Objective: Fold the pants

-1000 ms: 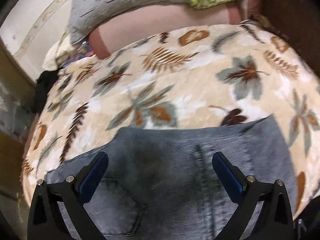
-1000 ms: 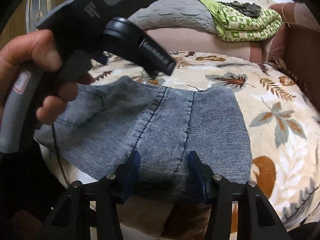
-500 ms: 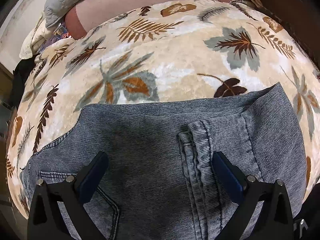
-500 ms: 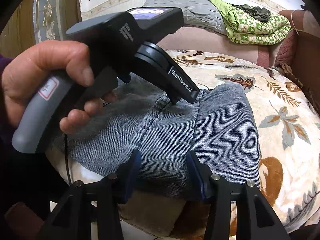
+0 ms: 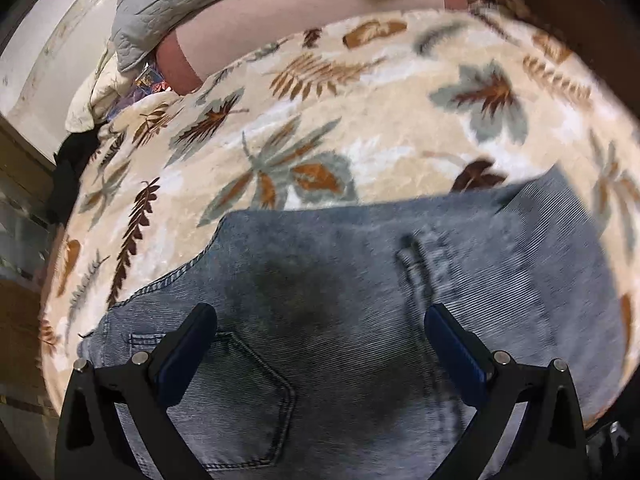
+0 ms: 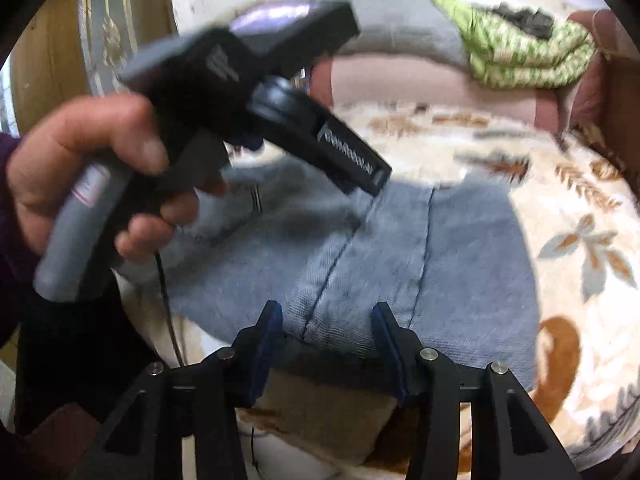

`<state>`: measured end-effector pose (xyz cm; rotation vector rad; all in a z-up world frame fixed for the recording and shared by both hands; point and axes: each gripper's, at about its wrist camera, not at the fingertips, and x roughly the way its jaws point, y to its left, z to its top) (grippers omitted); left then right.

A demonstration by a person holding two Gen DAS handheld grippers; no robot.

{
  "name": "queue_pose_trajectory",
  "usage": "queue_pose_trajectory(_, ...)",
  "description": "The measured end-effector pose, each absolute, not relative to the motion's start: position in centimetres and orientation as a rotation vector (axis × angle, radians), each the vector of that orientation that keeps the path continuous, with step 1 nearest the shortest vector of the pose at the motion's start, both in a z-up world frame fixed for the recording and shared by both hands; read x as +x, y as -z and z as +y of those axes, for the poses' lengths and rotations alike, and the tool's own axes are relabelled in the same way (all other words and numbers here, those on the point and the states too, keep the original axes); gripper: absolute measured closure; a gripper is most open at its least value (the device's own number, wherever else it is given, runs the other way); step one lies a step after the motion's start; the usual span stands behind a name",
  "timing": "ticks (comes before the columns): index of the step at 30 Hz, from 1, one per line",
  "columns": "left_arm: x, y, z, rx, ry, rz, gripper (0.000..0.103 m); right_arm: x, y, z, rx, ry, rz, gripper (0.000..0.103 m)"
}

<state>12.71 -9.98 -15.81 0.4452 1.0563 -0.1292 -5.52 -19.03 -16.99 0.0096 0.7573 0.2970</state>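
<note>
Folded blue denim pants (image 5: 360,300) lie on a leaf-print blanket (image 5: 320,120), a back pocket (image 5: 248,392) facing up. My left gripper (image 5: 320,324) hovers open just over them, its fingers wide apart with nothing between them. In the right wrist view a hand (image 6: 92,168) holds that left gripper (image 6: 372,184), tip down over the pants (image 6: 460,272). My right gripper (image 6: 328,320) sits at the pants' near folded edge. Its jaws are half open and narrowing, denim lies between the pads, and no clear pinch shows.
A grey quilted pillow (image 5: 160,4) and a pink cushion (image 5: 300,28) lie at the back of the bed. A folded green blanket (image 6: 528,52) with dark cloth on it sits at the back right. A wooden panel (image 6: 48,68) stands left. The bed edge (image 6: 320,412) lies below my right gripper.
The left gripper has swung right and down over the pants in the hand. The right gripper's fingers have drawn slightly closer together at the near edge.
</note>
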Motion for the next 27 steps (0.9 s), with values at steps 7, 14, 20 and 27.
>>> queue_pose_trajectory(7,13.1,17.3,-9.3,0.439,0.099,1.087,0.0,-5.5,17.0,-19.1,0.024,-0.31,0.756,0.053)
queue_pose_trajectory(14,11.9,15.9,-6.8,0.371,0.072,1.053,0.0,-6.5,14.7,-20.6,0.107,-0.35,0.627,0.053)
queue_pose_trajectory(20,9.1,14.8,-2.6,0.331,0.03,1.017,0.0,-5.4,14.8,-22.0,0.157,-0.233,0.634,0.053)
queue_pose_trajectory(27,5.3,14.6,4.4,0.211,-0.074,1.015,0.0,-2.4,17.0,-20.5,0.07,-0.165,0.755,0.053)
